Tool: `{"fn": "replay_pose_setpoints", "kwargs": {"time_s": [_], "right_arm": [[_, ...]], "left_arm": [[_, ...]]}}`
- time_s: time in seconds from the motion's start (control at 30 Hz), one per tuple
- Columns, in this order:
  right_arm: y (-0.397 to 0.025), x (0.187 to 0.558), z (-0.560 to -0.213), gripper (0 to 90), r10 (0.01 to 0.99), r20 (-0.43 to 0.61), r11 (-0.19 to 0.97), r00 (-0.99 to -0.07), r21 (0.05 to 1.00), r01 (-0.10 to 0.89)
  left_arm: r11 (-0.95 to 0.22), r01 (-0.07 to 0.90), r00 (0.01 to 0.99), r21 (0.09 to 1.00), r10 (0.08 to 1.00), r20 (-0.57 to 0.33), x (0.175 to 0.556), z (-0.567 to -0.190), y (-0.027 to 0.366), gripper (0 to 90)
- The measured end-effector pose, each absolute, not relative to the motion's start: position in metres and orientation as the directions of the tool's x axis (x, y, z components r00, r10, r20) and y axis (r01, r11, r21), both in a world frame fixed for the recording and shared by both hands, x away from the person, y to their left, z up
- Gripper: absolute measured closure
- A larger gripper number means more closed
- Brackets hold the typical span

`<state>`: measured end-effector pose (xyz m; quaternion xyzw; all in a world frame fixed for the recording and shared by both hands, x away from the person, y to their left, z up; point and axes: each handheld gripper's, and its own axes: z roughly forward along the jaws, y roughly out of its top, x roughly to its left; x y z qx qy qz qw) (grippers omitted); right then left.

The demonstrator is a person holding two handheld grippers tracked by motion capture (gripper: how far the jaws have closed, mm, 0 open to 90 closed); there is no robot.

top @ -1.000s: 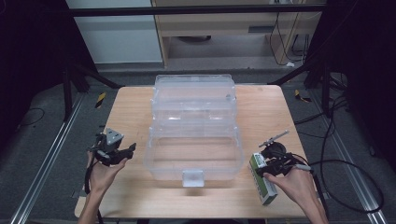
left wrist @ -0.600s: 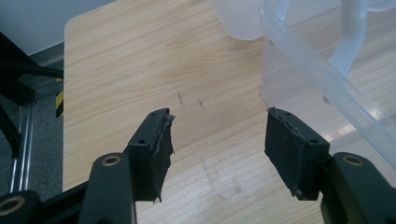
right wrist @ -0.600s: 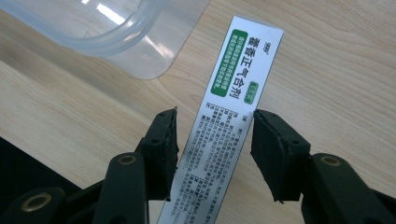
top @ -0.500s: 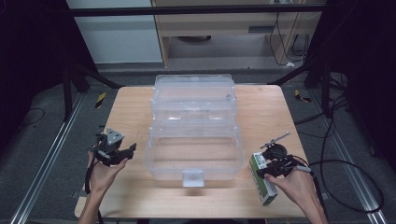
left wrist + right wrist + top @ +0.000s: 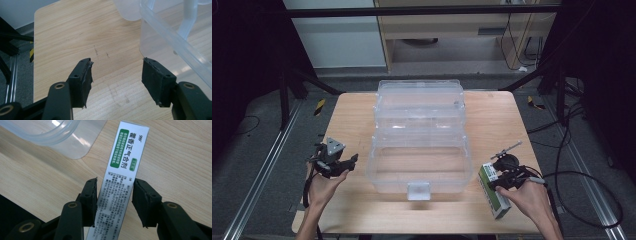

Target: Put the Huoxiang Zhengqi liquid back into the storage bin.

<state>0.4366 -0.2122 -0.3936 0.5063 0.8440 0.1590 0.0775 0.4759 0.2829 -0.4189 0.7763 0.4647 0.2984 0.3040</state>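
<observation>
A white and green medicine box (image 5: 496, 196) lies flat on the wooden table (image 5: 352, 115), near its front right corner. My right gripper (image 5: 492, 183) comes at it from the right; its jaws press both long sides of the box (image 5: 120, 170) at mid length (image 5: 115, 192). My left gripper (image 5: 354, 160) hovers low over bare wood at the table's left, open, nothing between its jaws (image 5: 116, 75). A large clear plastic storage bin (image 5: 419, 150) stands between the two grippers.
The clear bin (image 5: 175, 37) fills the table's middle, its lid folded back toward the far edge and a latch tab (image 5: 418, 190) at its front. Its curved rim (image 5: 50, 135) sits just beyond the medicine box. Black cables (image 5: 582, 200) trail off the right side.
</observation>
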Motion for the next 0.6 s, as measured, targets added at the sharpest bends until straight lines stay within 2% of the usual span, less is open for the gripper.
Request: {"fn": "replay_pose_setpoints", "kwargs": {"time_s": [0.2, 0.6], "right_arm": [[-0.2127, 0.4375, -0.3929, 59.4, 0.874, 0.012, 0.452, -0.485, 0.343, 0.823], [-0.2129, 0.4397, -0.3933, 59.3, 0.874, 0.02, 0.454, -0.486, 0.327, 0.829]], "left_arm": [[-0.384, 0.54, 0.39, 0.749, 0.903, 0.181, 0.4759, -0.419, 0.2828, 40.8], [-0.387, 0.542, 0.394, 0.746, 0.901, 0.182, 0.4762, -0.4197, 0.2826, 40.7]]}}
